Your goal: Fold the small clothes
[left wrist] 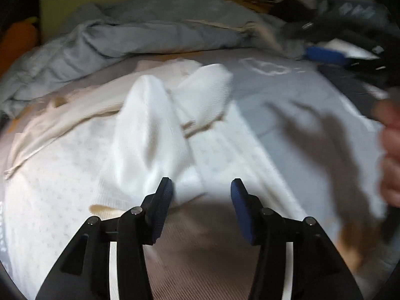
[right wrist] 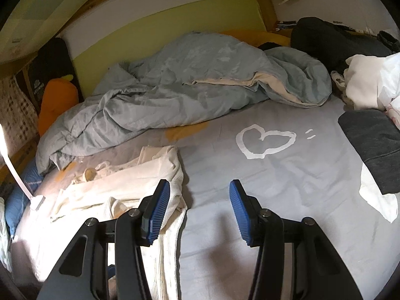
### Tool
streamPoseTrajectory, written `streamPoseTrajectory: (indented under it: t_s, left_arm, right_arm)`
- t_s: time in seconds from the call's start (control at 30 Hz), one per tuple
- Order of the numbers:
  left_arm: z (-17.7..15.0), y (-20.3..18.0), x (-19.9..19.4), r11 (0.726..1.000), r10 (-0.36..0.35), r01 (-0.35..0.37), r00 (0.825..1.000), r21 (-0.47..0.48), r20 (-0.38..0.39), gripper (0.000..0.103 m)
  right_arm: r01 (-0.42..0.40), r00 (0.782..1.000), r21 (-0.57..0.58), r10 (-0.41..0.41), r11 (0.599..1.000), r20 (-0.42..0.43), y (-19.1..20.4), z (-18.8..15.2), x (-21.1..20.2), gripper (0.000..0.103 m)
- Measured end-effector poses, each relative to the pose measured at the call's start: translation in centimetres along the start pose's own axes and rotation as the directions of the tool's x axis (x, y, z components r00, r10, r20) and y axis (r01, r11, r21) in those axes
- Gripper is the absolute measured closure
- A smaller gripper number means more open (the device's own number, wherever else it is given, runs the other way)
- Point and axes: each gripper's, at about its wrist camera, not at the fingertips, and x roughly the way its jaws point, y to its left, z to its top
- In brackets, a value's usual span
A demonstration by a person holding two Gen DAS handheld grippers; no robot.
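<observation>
In the left wrist view a pair of white socks (left wrist: 160, 130) lies on a white dotted garment (left wrist: 62, 187) spread over the bed. My left gripper (left wrist: 201, 195) is open, its blue pads just short of the socks' near ends, holding nothing. The view is blurred. In the right wrist view my right gripper (right wrist: 200, 200) is open and empty above the grey sheet (right wrist: 275, 187), beside a cream ribbed garment (right wrist: 150, 175) that lies crumpled at its left finger.
A rumpled grey-blue duvet (right wrist: 187, 87) fills the back of the bed. A dark folded garment (right wrist: 372, 145) and white clothes (right wrist: 367, 85) lie at the right. An orange cushion (right wrist: 55, 100) stands at the left. A hand (left wrist: 390, 155) shows at the left wrist view's right edge.
</observation>
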Motion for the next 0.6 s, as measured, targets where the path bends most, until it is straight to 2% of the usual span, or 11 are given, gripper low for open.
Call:
streamPoseTrajectory:
  t_s: [0.07, 0.1, 0.17, 0.2, 0.27, 0.37, 0.47, 0.5, 0.6]
  left_arm:
    - [0.0, -0.3, 0.1, 0.991, 0.135, -0.135, 0.990, -0.001, 0.035, 0.054]
    - [-0.1, -0.2, 0.3, 0.989, 0.146, -0.146, 0.989, -0.012, 0.026, 0.056]
    - [-0.2, 0.0, 1.1, 0.993, 0.119, -0.119, 0.993, -0.022, -0.013, 0.079]
    - [-0.2, 0.1, 1.0, 0.990, 0.136, -0.137, 0.991, -0.017, -0.017, 0.093]
    - [-0.1, 0.7, -0.3, 0.986, 0.167, -0.168, 0.986, -0.021, -0.009, 0.094]
    - [0.6, 3.0, -6.1, 0.981, 0.191, -0.188, 0.975, -0.044, 0.113, 0.094]
    - [2.1, 8.2, -12.4, 0.976, 0.189, -0.163, 0.965, -0.148, 0.183, 0.094]
    - [2.5, 10.0, -14.0, 0.968, 0.210, -0.174, 0.957, -0.181, 0.198, 0.094]
    - [3.3, 15.6, -16.6, 0.928, 0.327, -0.274, 0.924, -0.252, 0.198, 0.094]
  right_arm:
    - [-0.033, 0.999, 0.025, 0.033, 0.999, -0.010, -0.5, 0.3, -0.2, 0.052]
    - [-0.048, 0.999, 0.036, 0.049, 0.998, -0.017, -0.7, 0.4, -0.3, 0.052]
    - [-0.074, 0.997, 0.060, 0.075, 0.995, -0.026, -1.0, 0.6, -0.3, 0.052]
    - [-0.075, 0.997, 0.065, 0.077, 0.995, -0.029, -1.2, 0.6, -0.3, 0.052]
    - [-0.061, 0.997, 0.064, 0.063, 0.996, -0.036, -1.2, 0.5, -0.2, 0.052]
    - [-0.020, 0.999, 0.065, 0.023, 0.998, -0.048, -1.5, 0.5, 0.2, 0.052]
    - [-0.012, 0.996, 0.088, 0.019, 0.996, -0.083, -1.9, 0.3, 0.9, 0.052]
    - [-0.014, 0.996, 0.091, 0.022, 0.996, -0.089, -1.9, 0.3, 1.1, 0.052]
    - [-0.001, 0.995, 0.064, 0.007, 0.998, -0.097, -1.4, 0.0, 1.5, 0.052]
